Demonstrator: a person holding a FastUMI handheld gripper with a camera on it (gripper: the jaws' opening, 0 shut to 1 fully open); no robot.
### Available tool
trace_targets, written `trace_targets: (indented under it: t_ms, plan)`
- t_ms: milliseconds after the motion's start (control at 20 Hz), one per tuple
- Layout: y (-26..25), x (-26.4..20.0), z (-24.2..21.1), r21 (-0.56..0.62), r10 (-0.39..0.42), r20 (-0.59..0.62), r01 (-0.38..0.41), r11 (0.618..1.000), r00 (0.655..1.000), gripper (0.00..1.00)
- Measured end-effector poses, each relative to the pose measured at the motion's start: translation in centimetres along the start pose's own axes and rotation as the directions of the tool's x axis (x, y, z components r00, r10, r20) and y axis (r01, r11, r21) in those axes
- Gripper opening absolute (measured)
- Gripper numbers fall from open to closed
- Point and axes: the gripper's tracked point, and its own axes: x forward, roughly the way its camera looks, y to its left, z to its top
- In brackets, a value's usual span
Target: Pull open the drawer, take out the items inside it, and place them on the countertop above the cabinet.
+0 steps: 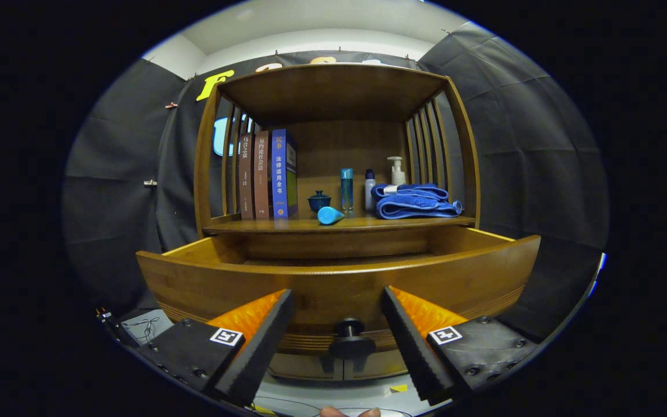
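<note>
A wooden cabinet (333, 104) stands ahead with its drawer (333, 284) pulled out toward me. The drawer's dark round knob (350, 329) sits low on its front, between my fingers and slightly beyond them. My gripper (338, 301) is open, with nothing between the fingers. The drawer's inside is mostly hidden behind its front panel. On the countertop (287, 225) above the drawer a light blue cone-shaped item (330, 215) lies on its side near the front edge.
On the countertop stand three books (267, 175) at the left, a small dark blue lidded cup (318, 201), a blue bottle (347, 189), a white bottle (370, 189), a pump bottle (396, 171) and a folded blue towel (414, 201) at the right. Slatted sides enclose the shelf.
</note>
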Motion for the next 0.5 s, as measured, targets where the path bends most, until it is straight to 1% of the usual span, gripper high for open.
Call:
trace_targets:
  t_ms: [250, 500]
  plan:
    - [-0.4, 3.2, 0.2, -0.014, 0.0, -0.019, -0.001, 1.0, 1.0, 0.99]
    - [-0.7, 6.8, -0.2, 0.002, 0.0, -0.028, 0.0, 1.0, 1.0, 1.0]
